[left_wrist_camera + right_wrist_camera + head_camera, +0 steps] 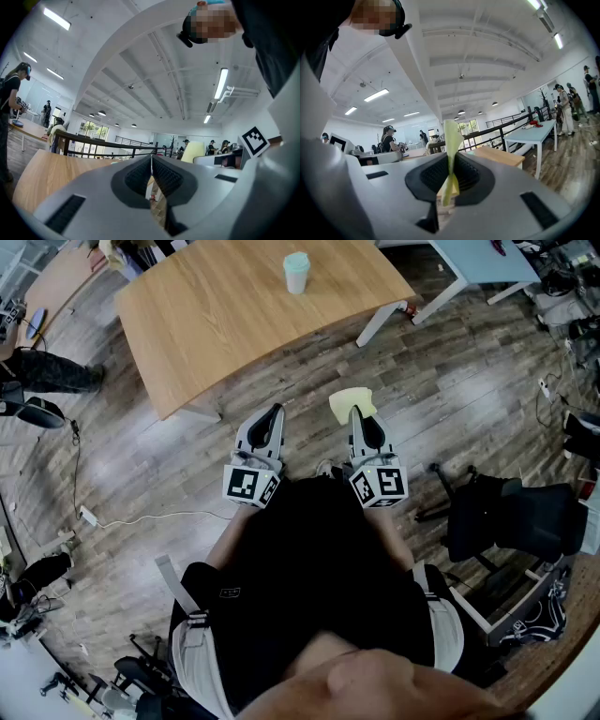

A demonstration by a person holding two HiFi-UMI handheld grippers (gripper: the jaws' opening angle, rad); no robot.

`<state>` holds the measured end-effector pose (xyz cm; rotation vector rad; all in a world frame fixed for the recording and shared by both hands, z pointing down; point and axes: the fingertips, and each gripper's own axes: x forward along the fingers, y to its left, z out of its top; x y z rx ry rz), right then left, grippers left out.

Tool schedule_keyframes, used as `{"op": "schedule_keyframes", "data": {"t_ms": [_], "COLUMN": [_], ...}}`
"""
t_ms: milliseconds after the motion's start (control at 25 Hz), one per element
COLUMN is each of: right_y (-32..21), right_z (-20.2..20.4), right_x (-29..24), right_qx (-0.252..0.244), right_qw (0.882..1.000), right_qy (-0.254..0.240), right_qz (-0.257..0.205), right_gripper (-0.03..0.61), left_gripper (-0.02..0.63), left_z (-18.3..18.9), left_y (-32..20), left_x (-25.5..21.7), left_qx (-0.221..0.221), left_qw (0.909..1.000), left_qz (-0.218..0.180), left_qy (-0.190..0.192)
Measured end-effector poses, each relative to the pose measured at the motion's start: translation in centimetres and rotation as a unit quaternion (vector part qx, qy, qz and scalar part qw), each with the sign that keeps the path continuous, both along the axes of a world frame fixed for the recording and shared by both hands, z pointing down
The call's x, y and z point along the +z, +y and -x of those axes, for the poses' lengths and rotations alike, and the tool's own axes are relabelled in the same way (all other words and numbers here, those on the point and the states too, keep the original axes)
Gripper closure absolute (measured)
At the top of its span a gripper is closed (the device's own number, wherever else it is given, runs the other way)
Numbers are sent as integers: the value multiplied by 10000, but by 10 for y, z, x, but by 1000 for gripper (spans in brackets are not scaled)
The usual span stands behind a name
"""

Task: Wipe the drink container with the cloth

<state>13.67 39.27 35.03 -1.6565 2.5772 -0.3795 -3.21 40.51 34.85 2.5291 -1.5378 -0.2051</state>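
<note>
A pale cup with a teal lid, the drink container [296,273], stands on the far part of a wooden table [225,315], well ahead of both grippers. My right gripper [355,412] is shut on a yellow cloth [351,403], which sticks out past its tips; in the right gripper view the cloth [451,154] is a thin strip pinched between the jaws. My left gripper [276,412] is shut with nothing in it, its jaws meeting at the tips [151,159]. Both are held close to my body above the floor.
A white-legged table [459,263] stands at the far right. A black chair [511,517] is to my right and cables [141,517] lie on the wooden floor at my left. People stand in the distance [565,105].
</note>
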Motion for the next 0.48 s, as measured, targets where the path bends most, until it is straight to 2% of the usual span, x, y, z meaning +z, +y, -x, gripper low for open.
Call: {"op": "schedule_keyframes", "data": {"t_ms": [480], "right_y": [1], "right_z": [8], "right_x": [-3], "right_qx": [9], "right_qw": [10000], "right_qy": [17], "right_qz": [-35], "right_gripper": [534], "left_gripper": [586], "left_z": [7], "left_y": [-2], "left_x": [-2], "left_qx": [24], "left_qw": [10000], "left_qz": [-41], "left_qy": [-57]}}
